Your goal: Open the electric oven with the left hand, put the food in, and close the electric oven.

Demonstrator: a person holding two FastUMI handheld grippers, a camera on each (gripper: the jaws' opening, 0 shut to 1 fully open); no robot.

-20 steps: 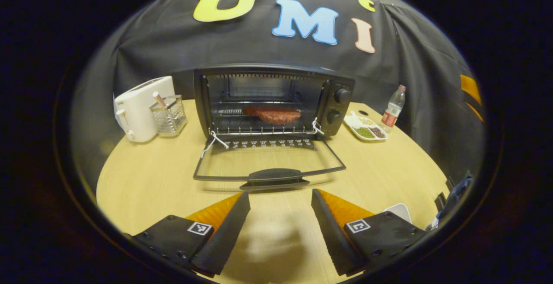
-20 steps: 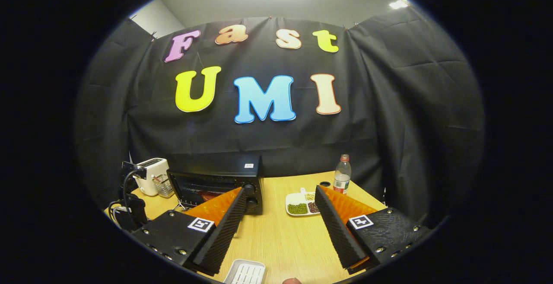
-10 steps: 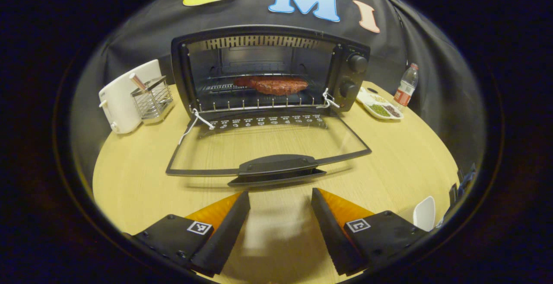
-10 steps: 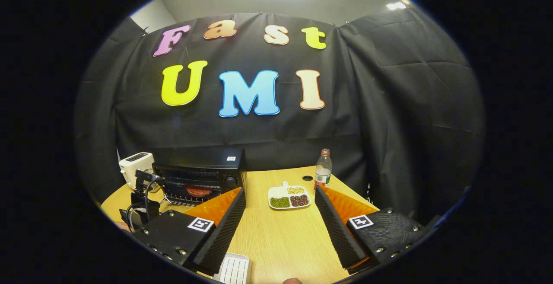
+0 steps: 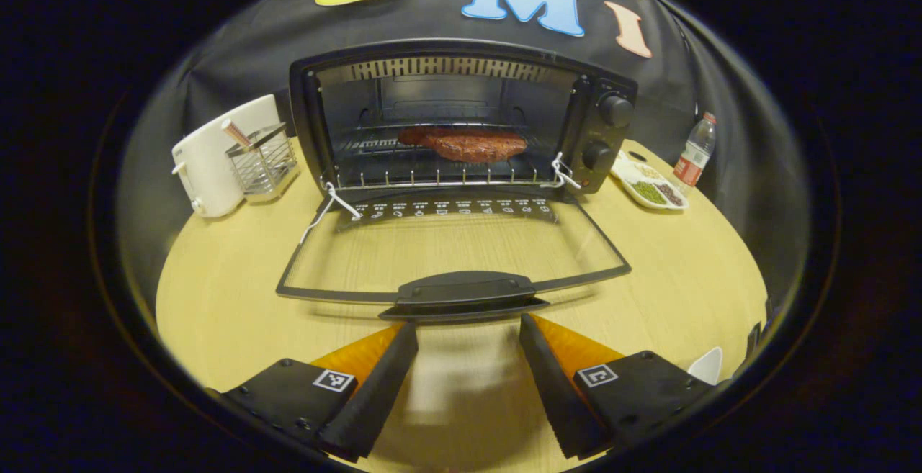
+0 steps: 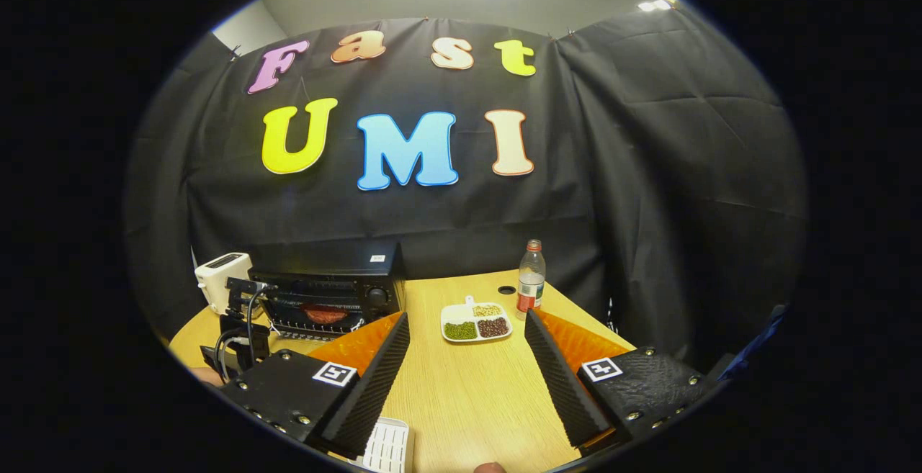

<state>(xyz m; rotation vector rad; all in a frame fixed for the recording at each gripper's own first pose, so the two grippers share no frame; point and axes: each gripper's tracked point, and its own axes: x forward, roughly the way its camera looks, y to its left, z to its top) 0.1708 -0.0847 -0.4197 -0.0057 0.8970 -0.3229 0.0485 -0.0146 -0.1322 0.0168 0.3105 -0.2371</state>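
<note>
The left tongs point(image 5: 468, 329), jaws apart, sit just before the handle point(image 5: 464, 293) of the open oven point(image 5: 461, 127), meat point(image 5: 472, 146) on its rack; the right tongs point(image 6: 467, 329), jaws apart, hold nothing.

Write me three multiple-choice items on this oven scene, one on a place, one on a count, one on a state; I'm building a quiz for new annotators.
1. Where is the food?
A. on the table beside the toaster
B. on the rack inside the oven
C. between the left gripper's fingers

2. How many knobs does the oven show on its front?
A. two
B. four
C. none

3. What state is the oven door in?
A. shut
B. folded down open
C. taken off

Answers:
1. B, the reddish piece lies on the wire rack.
2. A, two round knobs sit one above the other on the panel.
3. B, the glass door lies flat over the table, its handle toward the open left gripper.
</note>
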